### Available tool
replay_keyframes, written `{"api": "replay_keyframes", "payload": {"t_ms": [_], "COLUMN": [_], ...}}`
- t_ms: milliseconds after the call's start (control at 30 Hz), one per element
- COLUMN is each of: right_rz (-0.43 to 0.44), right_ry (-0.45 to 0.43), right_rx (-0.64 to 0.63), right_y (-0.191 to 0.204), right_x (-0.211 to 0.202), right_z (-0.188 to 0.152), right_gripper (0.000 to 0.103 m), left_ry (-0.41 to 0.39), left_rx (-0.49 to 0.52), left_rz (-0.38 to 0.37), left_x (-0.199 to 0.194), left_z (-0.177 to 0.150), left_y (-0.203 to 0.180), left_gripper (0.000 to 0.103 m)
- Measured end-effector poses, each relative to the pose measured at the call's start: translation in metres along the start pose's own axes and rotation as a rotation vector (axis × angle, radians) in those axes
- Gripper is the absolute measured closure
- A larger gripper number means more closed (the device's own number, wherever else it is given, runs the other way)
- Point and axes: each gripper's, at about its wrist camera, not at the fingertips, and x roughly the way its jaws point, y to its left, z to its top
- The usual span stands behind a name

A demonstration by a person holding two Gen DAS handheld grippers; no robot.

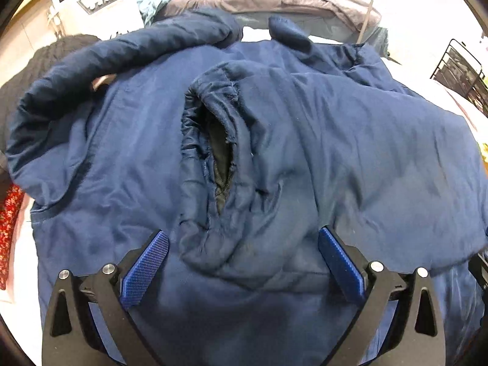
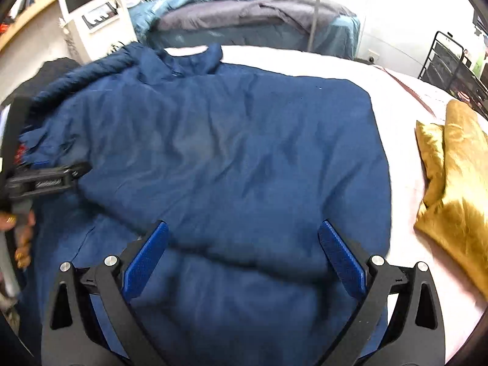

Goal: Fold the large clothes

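A large navy blue padded jacket [image 2: 231,152] lies spread on a bed with a pale pink sheet [image 2: 402,158]. In the left wrist view the jacket [image 1: 350,158] fills the frame, and a sleeve cuff [image 1: 213,152] with a dark opening lies just ahead of my left gripper [image 1: 242,241]. The left gripper is open and empty, just above the cloth. Another sleeve [image 1: 128,58] is folded across the top left. My right gripper [image 2: 242,238] is open and empty over the jacket's lower part. The left gripper also shows at the left edge of the right wrist view [image 2: 45,177].
A gold satin cushion [image 2: 451,177] lies on the bed at the right. Grey and light blue bedding [image 2: 244,18] is piled at the far side. A white device with a screen [image 2: 85,3] stands at the far left. A black wire rack [image 2: 451,64] stands far right. Red floral cloth [image 1: 7,222] lies at the left.
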Motion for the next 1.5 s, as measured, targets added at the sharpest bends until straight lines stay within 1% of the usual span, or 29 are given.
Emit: {"api": "replay_keyframes", "payload": {"t_ms": [100,167,267,333,400,467,500,567,633,700,767,867,900,967,1000,1067,1100,1167,1267,1367,1433,1467,1500], "right_rz": [-0.017,-0.031,-0.027,-0.024,-0.042,-0.065,-0.071,-0.072,-0.056,-0.035,-0.031,-0.032,-0.033,-0.028,-0.025,-0.017,-0.016,-0.015,-0.008,-0.003,-0.005,-0.005,-0.004], "right_ry": [-0.006,0.021,0.085,0.106,0.119,0.116,0.119,0.112,0.085,0.066,0.062,0.053,0.052,0.052,0.053,0.054,0.056,0.06,0.062,0.062,0.06,0.061,0.061], "right_rx": [-0.036,-0.037,-0.003,-0.006,-0.03,-0.04,-0.04,-0.04,-0.04,-0.032,-0.03,-0.03,-0.03,-0.031,-0.03,-0.026,-0.028,-0.028,-0.025,-0.022,-0.024,-0.023,-0.023], "right_y": [0.0,-0.002,-0.013,-0.014,-0.012,-0.008,-0.007,-0.006,-0.007,-0.011,-0.013,-0.012,-0.012,-0.012,-0.011,-0.013,-0.015,-0.016,-0.016,-0.017,-0.016,-0.017,-0.016], "right_x": [-0.01,-0.009,0.0,0.004,0.011,0.012,0.013,0.015,0.014,0.012,0.012,0.012,0.012,0.013,0.013,0.012,0.014,0.016,0.017,0.016,0.015,0.015,0.015], "right_z": [-0.02,-0.033,-0.048,-0.058,-0.063,-0.064,-0.064,-0.067,-0.072,-0.077,-0.077,-0.079,-0.079,-0.078,-0.078,-0.08,-0.079,-0.078,-0.077,-0.078,-0.078,-0.078,-0.079], "right_gripper": [0.006,0.006,0.006,0.006,0.006,0.006,0.006,0.006,0.005,0.006,0.005,0.005,0.005,0.005,0.005,0.005,0.005,0.005,0.005,0.005,0.005,0.005,0.005], "left_ry": [-0.053,-0.086,-0.096,-0.072,-0.034,0.029,0.039,0.019,-0.019,-0.079,-0.104,-0.084,-0.075,-0.063,-0.061,-0.038,-0.024,0.011,0.046,0.078,0.084,0.089,0.093], "left_rx": [0.025,0.043,0.064,0.092,0.125,0.166,0.172,0.183,0.213,0.254,0.291,0.332,0.339,0.345,0.352,0.378,0.38,0.355,0.34,0.352,0.33,0.297,0.26], "left_rz": [0.017,0.037,0.034,0.028,0.048,0.078,0.079,0.075,0.109,0.15,0.19,0.281,0.302,0.335,0.353,0.427,0.446,0.437,0.459,0.461,0.457,0.433,0.41], "left_x": [-0.02,-0.034,-0.046,-0.044,-0.034,-0.021,-0.021,-0.026,-0.034,-0.046,-0.052,-0.041,-0.035,-0.017,-0.011,0.009,0.019,0.038,0.063,0.083,0.089,0.091,0.091], "left_z": [-0.008,-0.011,-0.019,-0.026,-0.036,-0.042,-0.048,-0.044,-0.035,-0.017,0.006,0.045,0.059,0.092,0.102,0.125,0.137,0.157,0.177,0.184,0.189,0.193,0.197], "left_y": [-0.002,-0.002,-0.003,-0.004,-0.005,-0.008,-0.006,-0.006,-0.006,-0.005,-0.001,0.007,0.01,0.017,0.018,0.017,0.016,0.016,0.011,0.003,0.003,0.008,0.013], "left_gripper": [0.006,0.006,0.006,0.006,0.006,0.006,0.006,0.006,0.006,0.006,0.006,0.006,0.006,0.006,0.006,0.006,0.006,0.006,0.006,0.012,0.015,0.019,0.028]}}
